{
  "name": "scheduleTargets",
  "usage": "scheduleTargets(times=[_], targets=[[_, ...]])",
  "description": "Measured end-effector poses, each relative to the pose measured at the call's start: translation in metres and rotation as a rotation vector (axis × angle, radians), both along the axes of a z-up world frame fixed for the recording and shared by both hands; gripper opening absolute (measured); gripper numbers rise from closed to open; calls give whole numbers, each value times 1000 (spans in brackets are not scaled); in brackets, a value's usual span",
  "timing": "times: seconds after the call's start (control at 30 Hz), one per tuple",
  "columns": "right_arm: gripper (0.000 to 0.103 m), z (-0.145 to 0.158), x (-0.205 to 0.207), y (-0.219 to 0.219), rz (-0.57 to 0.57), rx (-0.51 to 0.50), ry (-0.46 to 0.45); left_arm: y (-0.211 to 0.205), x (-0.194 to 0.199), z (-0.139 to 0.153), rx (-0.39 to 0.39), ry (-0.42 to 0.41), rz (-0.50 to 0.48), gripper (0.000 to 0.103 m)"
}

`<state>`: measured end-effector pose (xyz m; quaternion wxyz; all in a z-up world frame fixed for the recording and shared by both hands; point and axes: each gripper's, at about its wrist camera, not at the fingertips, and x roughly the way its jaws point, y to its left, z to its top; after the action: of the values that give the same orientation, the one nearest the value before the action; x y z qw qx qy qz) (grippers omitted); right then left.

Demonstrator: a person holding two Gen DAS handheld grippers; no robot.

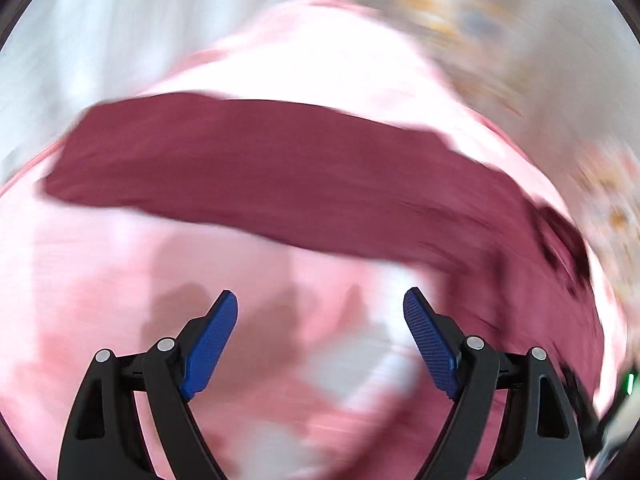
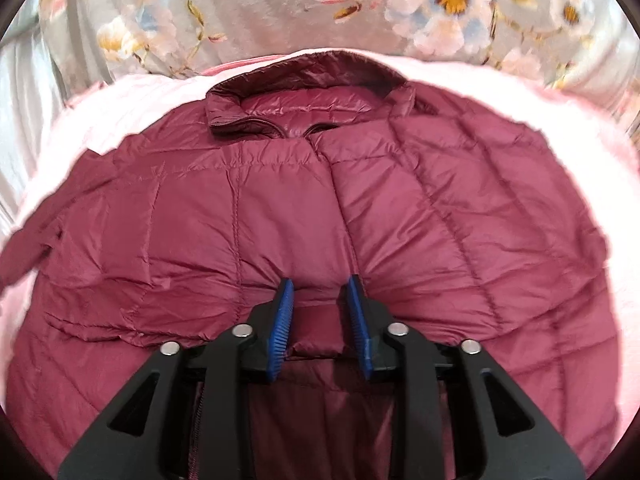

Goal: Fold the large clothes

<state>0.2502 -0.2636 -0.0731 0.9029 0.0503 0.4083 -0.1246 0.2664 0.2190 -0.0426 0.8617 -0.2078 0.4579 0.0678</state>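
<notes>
The right gripper [image 2: 320, 292] pinches a puffed fold of the maroon jacket [image 2: 400, 208], well below its collar [image 2: 304, 92]; the left gripper [image 1: 320, 308] hangs spread and empty over the pink blanket [image 1: 100, 272]. The jacket lies flat there: light, soft, probably slippery, best taken at seams or hem.

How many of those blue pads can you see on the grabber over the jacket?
2: one blue pad left and one right of a pinched fold of the maroon jacket. None seem hidden.
</notes>
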Motion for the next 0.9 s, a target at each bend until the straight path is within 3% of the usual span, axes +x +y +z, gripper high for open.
scheduleTargets(times=[0.07,0.17,0.23,0.33,0.4,0.43,0.47,0.5,0.57,0.73,0.9], targets=[[41,10,-11,11,14,-42,-32,62,-4,-1,-21,7,141,82],[46,19,-26,23,33,-39,-61,122,-6,-2,-1,13,263,82],[47,20,-31,28,46,-15,-56,145,-4,-7,0,15,311,82],[48,17,-35,30,43,12,-41,170,7,-25,-83,35,345,82],[51,12,-36,30,28,14,-27,167,12,-23,-69,24,353,82],[51,8,-36,29,20,21,-17,166,16,-22,-59,19,341,81],[51,6,-36,29,15,28,-11,160,20,-18,-51,5,313,61],[51,5,-37,28,10,36,-10,152,24,-14,-48,-2,278,30],[51,8,-40,28,-1,28,-21,141,30,-2,-8,-19,221,3],[51,18,-52,29,-11,28,-44,71,35,58,68,-153,35,0],[52,31,-70,21,-13,47,-76,-54,23,139,112,-325,-244,0]])
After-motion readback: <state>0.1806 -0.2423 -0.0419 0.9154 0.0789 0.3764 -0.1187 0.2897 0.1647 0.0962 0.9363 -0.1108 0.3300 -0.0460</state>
